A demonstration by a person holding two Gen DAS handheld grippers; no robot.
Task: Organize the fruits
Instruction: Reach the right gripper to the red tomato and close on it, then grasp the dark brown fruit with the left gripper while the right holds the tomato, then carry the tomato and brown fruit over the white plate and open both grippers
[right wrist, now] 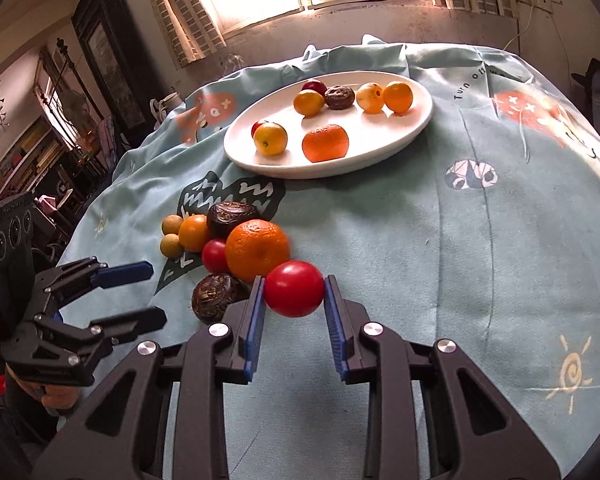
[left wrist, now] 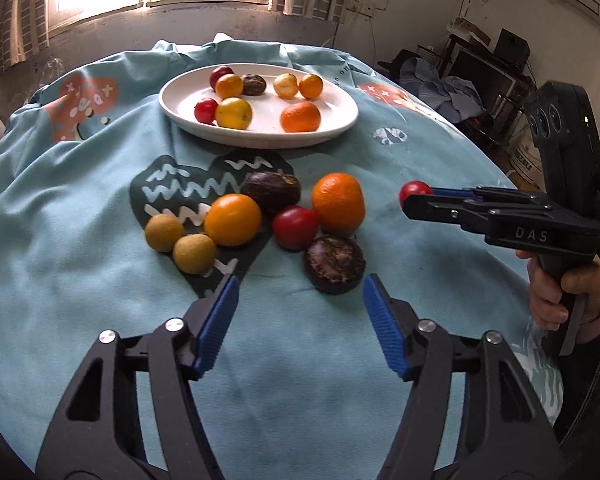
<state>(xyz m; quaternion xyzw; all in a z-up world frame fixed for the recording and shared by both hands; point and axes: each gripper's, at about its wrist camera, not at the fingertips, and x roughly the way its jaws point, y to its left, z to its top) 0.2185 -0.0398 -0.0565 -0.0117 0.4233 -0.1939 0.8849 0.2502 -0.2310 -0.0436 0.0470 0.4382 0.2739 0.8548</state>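
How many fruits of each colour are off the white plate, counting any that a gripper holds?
Red fruits: 2, one in the right gripper
Large orange fruits: 1
Yellow-orange fruits: 1
Tan fruits: 2
Dark brown fruits: 2
Total: 8

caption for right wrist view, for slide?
Right gripper clamps a red fruit above the blue tablecloth, white plate of fruit beyond.
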